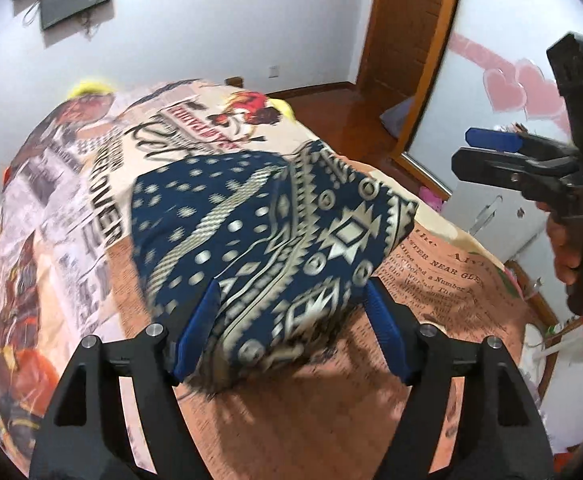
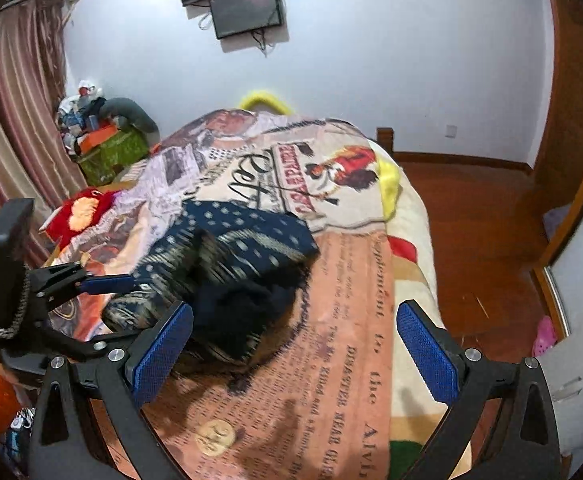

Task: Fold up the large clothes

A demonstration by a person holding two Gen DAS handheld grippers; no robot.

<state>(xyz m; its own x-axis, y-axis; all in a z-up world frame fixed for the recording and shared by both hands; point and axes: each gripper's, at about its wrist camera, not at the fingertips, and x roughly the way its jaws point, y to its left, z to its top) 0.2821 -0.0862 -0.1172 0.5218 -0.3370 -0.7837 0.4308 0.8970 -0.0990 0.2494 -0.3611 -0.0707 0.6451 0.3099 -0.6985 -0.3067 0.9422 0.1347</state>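
Observation:
A navy garment with a cream geometric pattern (image 1: 259, 220) lies folded in a loose bundle on the bed. My left gripper (image 1: 291, 324) is open, its blue pads on either side of the bundle's near end; the left pad (image 1: 197, 320) touches the cloth. In the right wrist view the same garment (image 2: 227, 264) is blurred, and the left gripper (image 2: 107, 282) reaches it from the left. My right gripper (image 2: 295, 356) is open and empty, just right of the garment's near edge. It also shows in the left wrist view (image 1: 491, 148), held above the bed.
The bed carries a newspaper-print blanket (image 2: 331, 360). A red cloth (image 2: 79, 212) and a green box with clutter (image 2: 107, 152) sit at the far left. Wooden floor (image 2: 483, 232), a door frame and a wardrobe lie to the right. A screen hangs on the far wall.

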